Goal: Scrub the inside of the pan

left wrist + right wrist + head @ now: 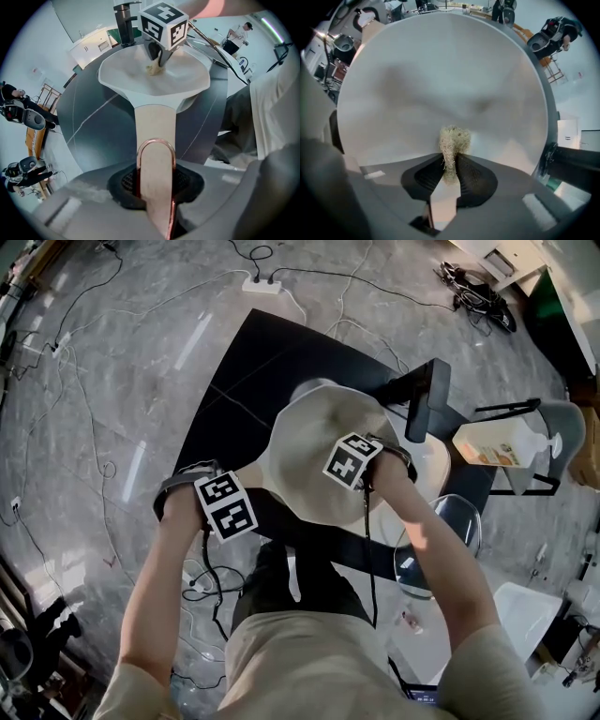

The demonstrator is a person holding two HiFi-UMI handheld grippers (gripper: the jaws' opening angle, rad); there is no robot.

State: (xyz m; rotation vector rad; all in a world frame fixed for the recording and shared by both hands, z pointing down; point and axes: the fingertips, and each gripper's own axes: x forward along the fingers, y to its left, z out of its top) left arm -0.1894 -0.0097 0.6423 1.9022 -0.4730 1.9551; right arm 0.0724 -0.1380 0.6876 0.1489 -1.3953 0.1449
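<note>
Pan [305,432], mid tabletop [248,371]: handle [154,124] points to near edge, clamped in left gripper [154,183]; right gripper [450,174], clenched on scrubber [453,139], directly over pan's inside.

Left claw [154,187]: is clamping the pan handle [154,126]. Right claw [451,176]: is pinching the scrubber [453,139], pointing down. Both forearms [164,568], bare, are reaching forward and inward.
</note>
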